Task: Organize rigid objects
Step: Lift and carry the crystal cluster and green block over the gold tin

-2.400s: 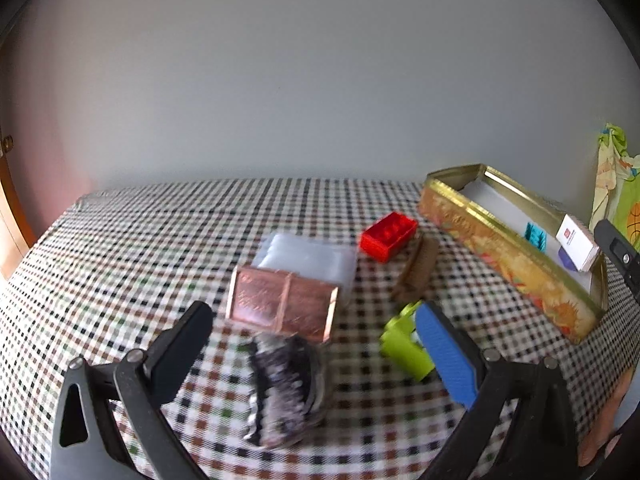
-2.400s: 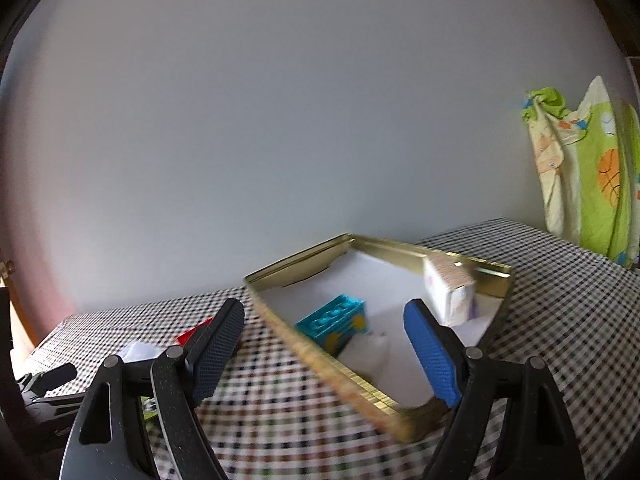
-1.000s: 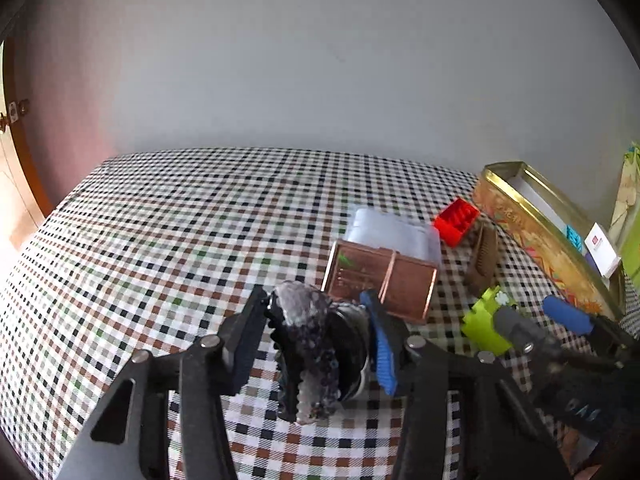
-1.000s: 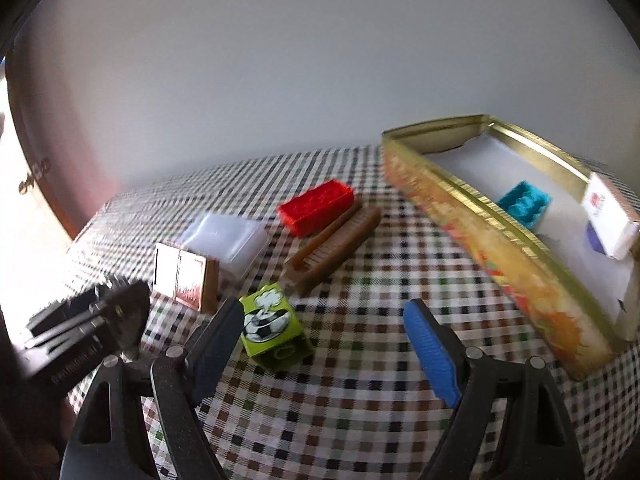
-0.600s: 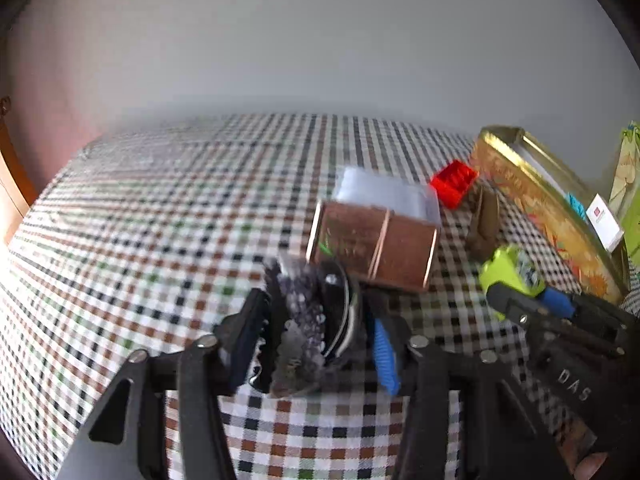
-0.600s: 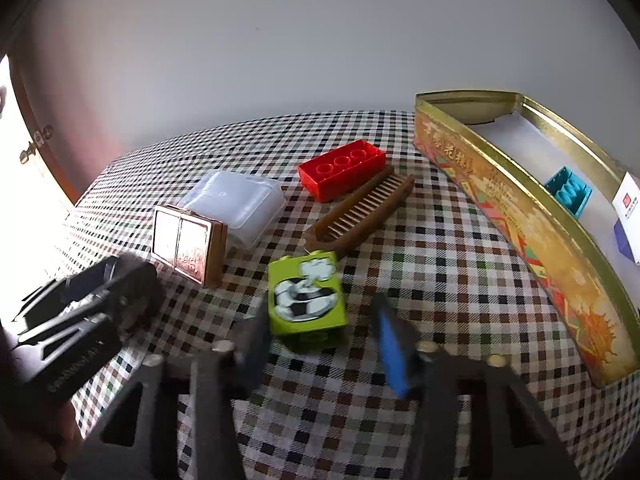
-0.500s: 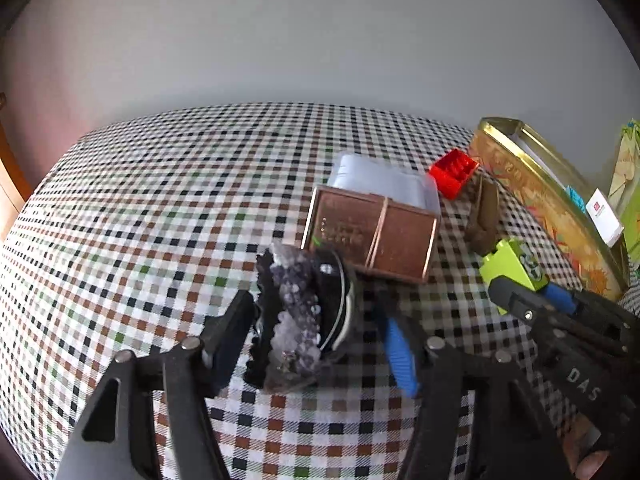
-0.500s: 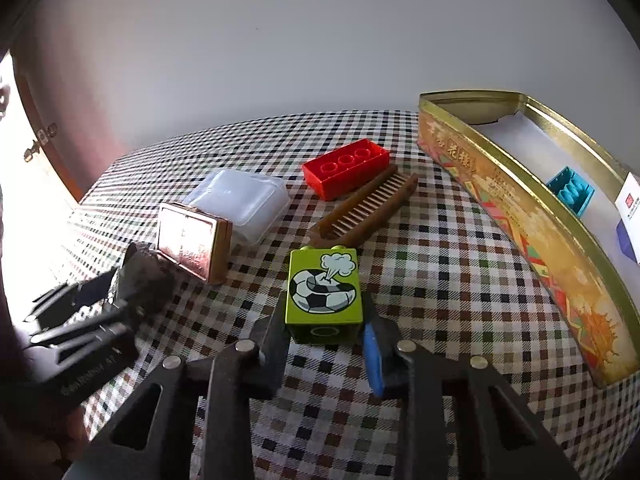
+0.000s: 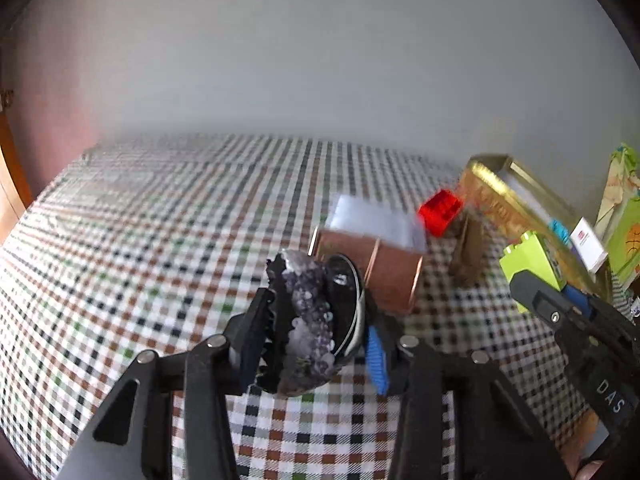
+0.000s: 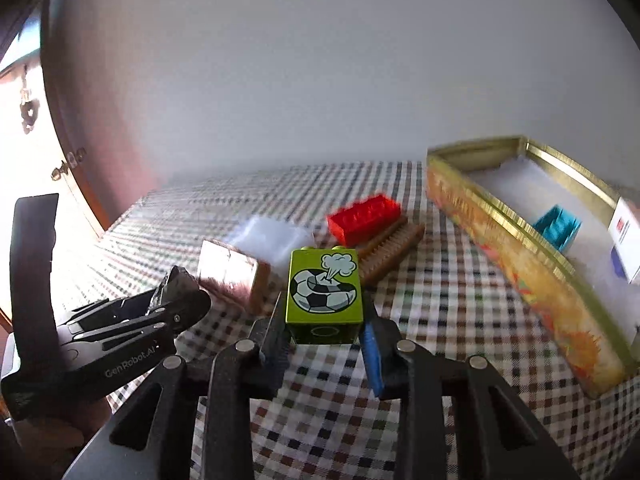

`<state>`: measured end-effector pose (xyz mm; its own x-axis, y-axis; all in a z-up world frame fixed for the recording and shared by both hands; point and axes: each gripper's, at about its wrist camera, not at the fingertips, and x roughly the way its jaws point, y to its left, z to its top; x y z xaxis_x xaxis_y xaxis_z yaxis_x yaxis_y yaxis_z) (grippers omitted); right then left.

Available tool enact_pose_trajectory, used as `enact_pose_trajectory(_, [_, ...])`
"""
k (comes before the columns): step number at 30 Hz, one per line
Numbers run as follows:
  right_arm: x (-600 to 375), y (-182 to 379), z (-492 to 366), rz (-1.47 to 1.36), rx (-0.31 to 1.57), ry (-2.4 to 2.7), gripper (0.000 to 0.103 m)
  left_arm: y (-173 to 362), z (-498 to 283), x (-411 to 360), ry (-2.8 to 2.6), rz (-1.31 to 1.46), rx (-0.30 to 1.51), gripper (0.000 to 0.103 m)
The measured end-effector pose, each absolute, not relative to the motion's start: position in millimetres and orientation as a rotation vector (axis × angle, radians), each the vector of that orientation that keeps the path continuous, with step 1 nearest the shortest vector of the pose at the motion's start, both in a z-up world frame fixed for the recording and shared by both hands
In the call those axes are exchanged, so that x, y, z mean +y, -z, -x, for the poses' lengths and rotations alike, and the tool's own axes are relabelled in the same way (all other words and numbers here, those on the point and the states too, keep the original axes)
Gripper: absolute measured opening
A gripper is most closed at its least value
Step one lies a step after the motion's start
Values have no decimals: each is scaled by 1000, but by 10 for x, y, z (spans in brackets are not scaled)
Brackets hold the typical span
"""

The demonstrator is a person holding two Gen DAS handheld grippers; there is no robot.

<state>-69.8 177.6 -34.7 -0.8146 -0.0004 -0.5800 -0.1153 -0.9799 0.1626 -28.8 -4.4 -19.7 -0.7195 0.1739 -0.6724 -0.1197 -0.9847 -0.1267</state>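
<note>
My left gripper (image 9: 314,344) is shut on a dark beaded hair claw clip (image 9: 310,320) and holds it above the checked tablecloth. My right gripper (image 10: 322,340) is shut on a lime green toy brick (image 10: 324,288) with a football picture, lifted off the cloth; the brick also shows in the left wrist view (image 9: 532,256). The gold tin box (image 10: 516,248) stands at the right and holds a teal brick (image 10: 558,226) and a white carton (image 10: 626,240).
A red brick (image 10: 364,214), a brown comb (image 10: 390,252), a copper case (image 10: 232,274) and a clear plastic box (image 10: 272,236) lie on the cloth between the grippers and the tin. A patterned cloth (image 9: 624,220) hangs at the far right.
Both grippers closed on their objects and lifted them: the left on the hair claw clip, the right on the green brick, which rose off the cloth.
</note>
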Motion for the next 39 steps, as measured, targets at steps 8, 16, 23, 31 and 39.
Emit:
enact_pose_trajectory(8, [1848,149,545,715,202,-2903,34,5,186,-79,-2834,865,-135,42])
enact_pose_trajectory(16, [1973,68,473,631,176,-2882,34,16,213,-11,-2903,860,-117,42])
enact_pose_trajectory(23, [2052,-19,375,541,141,-2875,34,6,190,47,-2977,835,-91,42])
enact_pose_trajectory(31, [2098,-71,287,457,68,-2872,34,-47,149,254,-2984,795,-68,42])
enact_pose_trajectory(39, [2292,-86,202,422,51,-2843,34,-113,147,482,-2965,759,-34,42])
